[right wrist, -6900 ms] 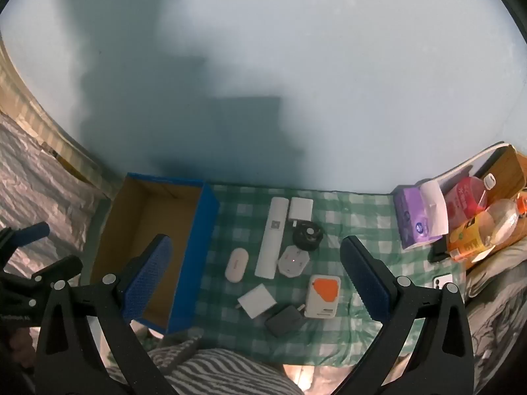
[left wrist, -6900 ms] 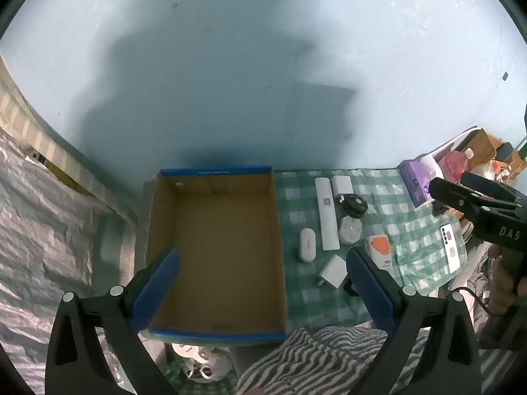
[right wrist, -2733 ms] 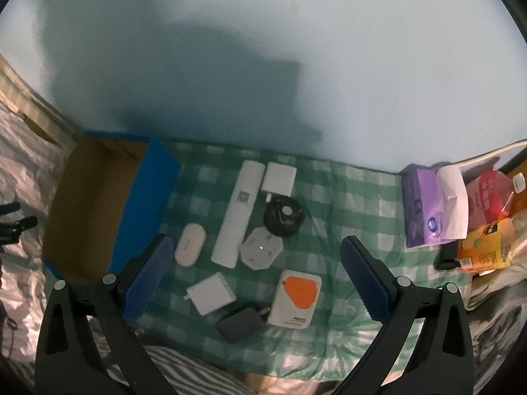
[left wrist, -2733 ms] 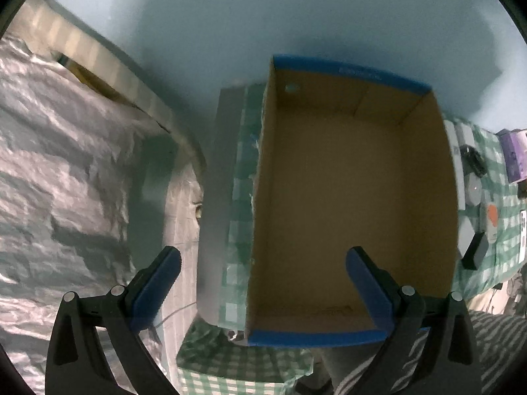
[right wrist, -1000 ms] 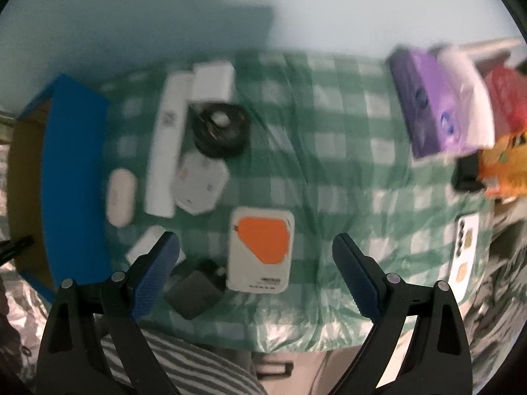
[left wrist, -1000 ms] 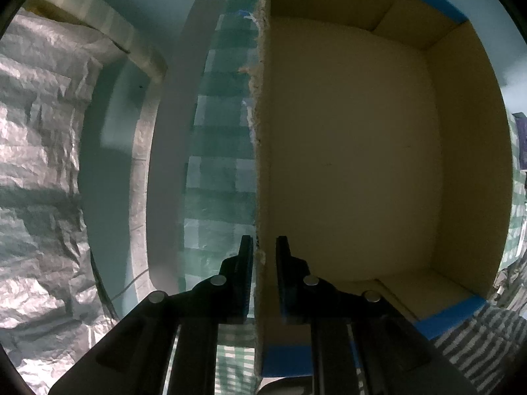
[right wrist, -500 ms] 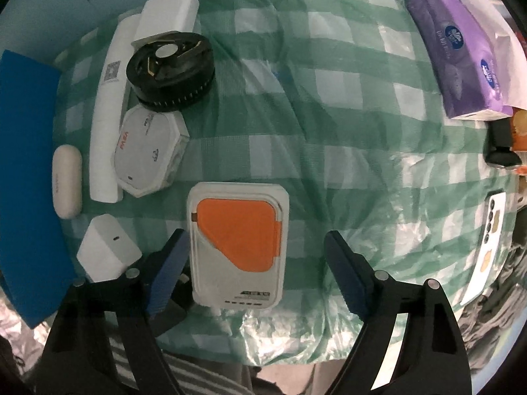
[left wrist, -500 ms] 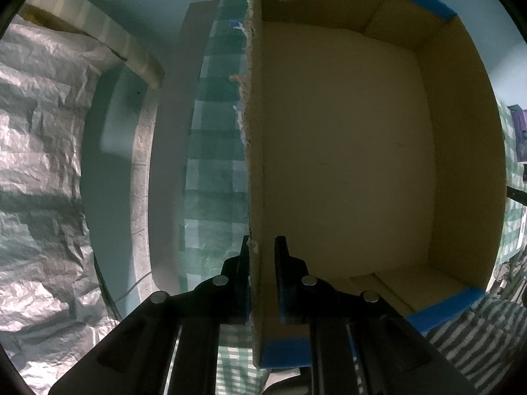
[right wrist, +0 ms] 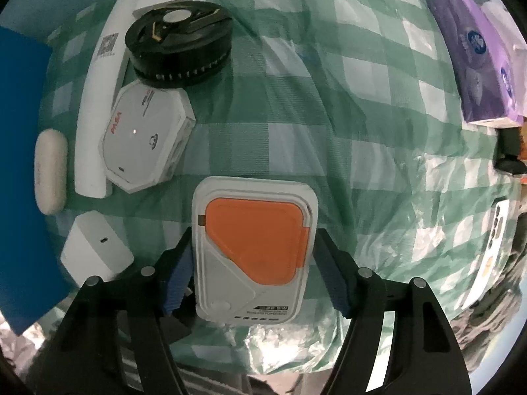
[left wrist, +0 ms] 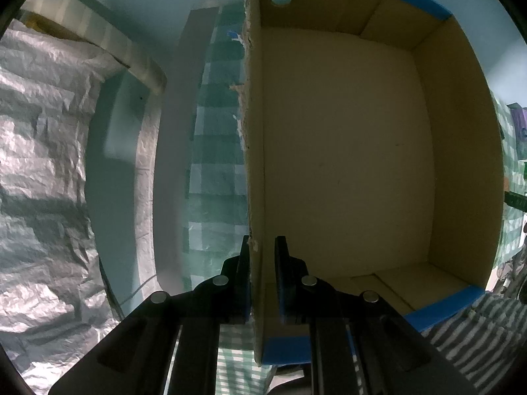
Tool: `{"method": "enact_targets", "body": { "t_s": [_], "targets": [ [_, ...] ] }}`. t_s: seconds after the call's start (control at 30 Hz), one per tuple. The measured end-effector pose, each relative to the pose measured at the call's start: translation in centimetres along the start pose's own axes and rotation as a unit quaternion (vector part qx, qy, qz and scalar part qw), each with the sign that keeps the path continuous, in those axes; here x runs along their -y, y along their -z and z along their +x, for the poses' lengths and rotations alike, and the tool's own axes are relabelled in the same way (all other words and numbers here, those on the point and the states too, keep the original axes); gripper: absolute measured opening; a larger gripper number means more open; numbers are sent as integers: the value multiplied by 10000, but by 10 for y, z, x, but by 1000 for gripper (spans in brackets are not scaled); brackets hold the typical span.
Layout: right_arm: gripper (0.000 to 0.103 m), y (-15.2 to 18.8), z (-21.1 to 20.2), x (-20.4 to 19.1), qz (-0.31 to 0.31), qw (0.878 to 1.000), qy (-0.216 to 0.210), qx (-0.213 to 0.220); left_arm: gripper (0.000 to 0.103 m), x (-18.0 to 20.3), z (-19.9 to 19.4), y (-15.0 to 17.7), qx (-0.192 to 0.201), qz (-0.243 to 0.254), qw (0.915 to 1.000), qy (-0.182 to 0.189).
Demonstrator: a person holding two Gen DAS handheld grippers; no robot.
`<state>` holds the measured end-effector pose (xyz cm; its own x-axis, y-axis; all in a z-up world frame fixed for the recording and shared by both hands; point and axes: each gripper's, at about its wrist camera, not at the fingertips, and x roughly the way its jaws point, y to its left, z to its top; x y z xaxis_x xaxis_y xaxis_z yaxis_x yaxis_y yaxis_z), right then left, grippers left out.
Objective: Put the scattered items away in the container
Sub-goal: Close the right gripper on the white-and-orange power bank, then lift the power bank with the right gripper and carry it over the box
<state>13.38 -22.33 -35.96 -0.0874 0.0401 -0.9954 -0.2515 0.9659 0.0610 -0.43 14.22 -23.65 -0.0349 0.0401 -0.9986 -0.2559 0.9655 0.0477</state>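
Probably a home: gingham cloth (right wrist: 329,105), tissue pack (right wrist: 474,62), striped bedding (left wrist: 474,322).

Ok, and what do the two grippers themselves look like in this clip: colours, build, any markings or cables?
Both match. The left gripper and the right gripper have matte black angular plastic frames, each arm carrying round silver bolt heads. The right gripper's fingers wear ribbed blue pads; the left's pads look dark, seen edge-on. No cables or sleeves are visible, and I see no markings on either.

The right gripper (right wrist: 253,271) stood spread wide around the orange-and-white power bank (right wrist: 255,253), low in the frame, on the green checked cloth (right wrist: 346,131).
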Motion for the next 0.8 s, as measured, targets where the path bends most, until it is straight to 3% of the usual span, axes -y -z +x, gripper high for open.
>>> {"method": "enact_targets", "body": {
  "t_s": [0.1,0.37,0.6,0.8],
  "targets": [
    [65,8,4,-18,-203,9997,69,74,12,0,0,-1,-11,-30,10000,43],
    [64,19,3,-27,-423,9989,159,99,12,-3,0,-2,-6,19,10000,76],
    [64,29,-27,-20,-489,9981,57,375,12,-4,0,-1,-38,-8,9999,92],
    [64,34,-59,-42,-721,9957,-87,574,12,-4,0,1,-48,7,9999,100]
  ]
}}
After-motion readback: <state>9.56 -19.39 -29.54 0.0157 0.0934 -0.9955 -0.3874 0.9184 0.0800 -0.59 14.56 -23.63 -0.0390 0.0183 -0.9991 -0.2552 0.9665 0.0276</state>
